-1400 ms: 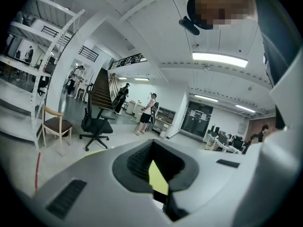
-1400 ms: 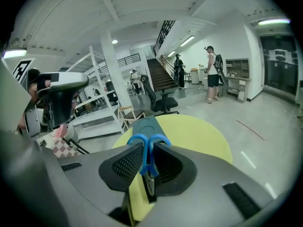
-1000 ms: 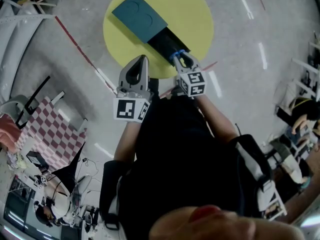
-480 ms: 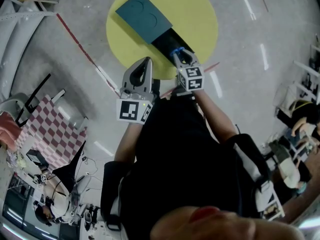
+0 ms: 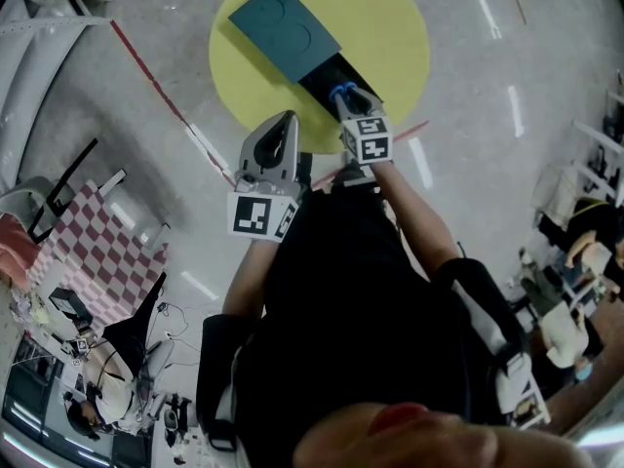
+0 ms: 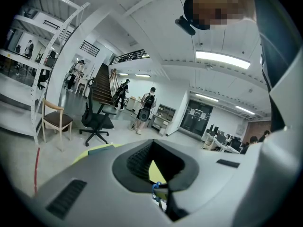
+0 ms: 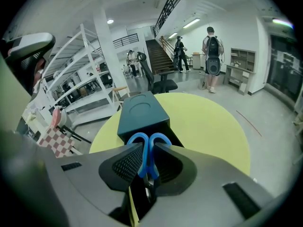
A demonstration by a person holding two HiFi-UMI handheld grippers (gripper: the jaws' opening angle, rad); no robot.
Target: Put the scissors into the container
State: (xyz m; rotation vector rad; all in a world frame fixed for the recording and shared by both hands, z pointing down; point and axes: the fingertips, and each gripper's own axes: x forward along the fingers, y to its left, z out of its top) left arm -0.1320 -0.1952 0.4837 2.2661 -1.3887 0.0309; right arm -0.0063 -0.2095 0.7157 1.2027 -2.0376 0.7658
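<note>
A yellow round surface (image 5: 390, 27) fills the upper middle of the head view, lying on grey floor. On it, slanting from upper left toward the centre, sits the container (image 5: 283, 32): a dark teal sleeve with two round marks on its lid, and a black drawer (image 5: 320, 74) pulled out of its lower right end toward the person. The drawer's inside reads as plain black; whether anything lies at its bottom cannot be made out

Below the surface's lower edge, centre left of the head view, the left gripper (image 5: 284, 117) points up at the yellow rim, well apart from the container. In the left gripper view (image 6: 158, 171) its jaws stand together with nothing between them

The right gripper (image 5: 349, 96) reaches over the drawer's near end. In the right gripper view (image 7: 147, 167) its jaws are clamped on the scissors (image 7: 149, 150), gripping the two blue handle loops side by side, with the grey blades hanging down into the drawer's dark opening. In the head view only the blue loops (image 5: 340, 92) show, just above the gripper's marker cube
</note>
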